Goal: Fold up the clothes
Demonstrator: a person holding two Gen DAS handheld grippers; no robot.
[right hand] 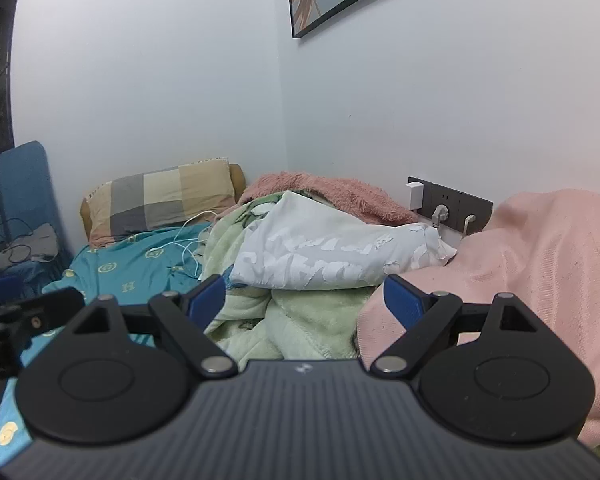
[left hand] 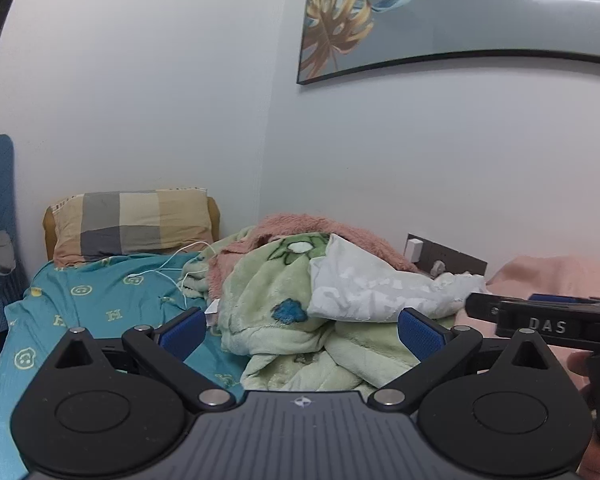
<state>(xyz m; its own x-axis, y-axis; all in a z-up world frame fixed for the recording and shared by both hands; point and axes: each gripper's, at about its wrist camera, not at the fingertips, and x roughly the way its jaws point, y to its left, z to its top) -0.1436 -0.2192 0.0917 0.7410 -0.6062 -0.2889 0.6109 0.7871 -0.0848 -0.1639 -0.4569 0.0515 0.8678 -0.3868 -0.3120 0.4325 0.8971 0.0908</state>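
A white garment (left hand: 372,288) with a peeling print lies on a heap of green blanket (left hand: 268,304) on the bed; it also shows in the right wrist view (right hand: 324,256). A pink cloth (right hand: 540,272) lies to the right, its edge showing in the left wrist view (left hand: 556,276). My left gripper (left hand: 300,332) is open and empty, held above the green blanket. My right gripper (right hand: 304,300) is open and empty, just short of the white garment and the pink cloth. Each gripper shows at the edge of the other's view, the right one (left hand: 540,320) and the left one (right hand: 24,312).
A checked pillow (left hand: 132,224) lies at the head of the bed on a teal sheet (left hand: 100,308). A white cable (left hand: 180,264) runs across the sheet. A fuzzy pink blanket (right hand: 332,192) and wall sockets (right hand: 448,200) lie behind the heap. A blue chair (right hand: 20,200) stands left.
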